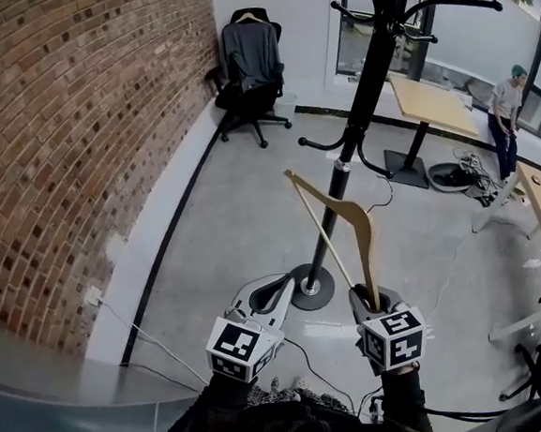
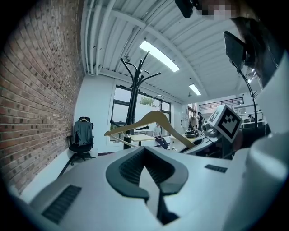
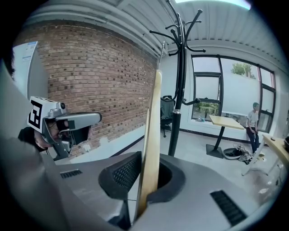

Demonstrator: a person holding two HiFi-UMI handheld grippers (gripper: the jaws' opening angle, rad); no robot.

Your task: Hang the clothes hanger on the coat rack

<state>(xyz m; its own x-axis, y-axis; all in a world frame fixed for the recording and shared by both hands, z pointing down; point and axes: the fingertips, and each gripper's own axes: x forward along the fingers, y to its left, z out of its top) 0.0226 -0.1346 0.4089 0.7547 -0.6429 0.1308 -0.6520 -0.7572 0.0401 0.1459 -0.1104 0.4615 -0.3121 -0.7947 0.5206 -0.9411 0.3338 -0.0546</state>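
right gripper [image 3: 147, 179] clamps one arm end of the wooden clothes hanger [image 1: 335, 216], left gripper [image 2: 149, 180] closed on nothing beside it; light, stiff and smooth, it may pivot in that grip, near the coat rack [image 1: 365, 94] ahead.

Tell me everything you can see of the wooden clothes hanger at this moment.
Pale wood: a curved shoulder piece with a thin straight bar beneath. The right gripper is shut on one end of the clothes hanger, so it stands on end, its other end up and away. It is not yet hung; the black coat rack stands beyond, apart from it. The left gripper does not touch it.
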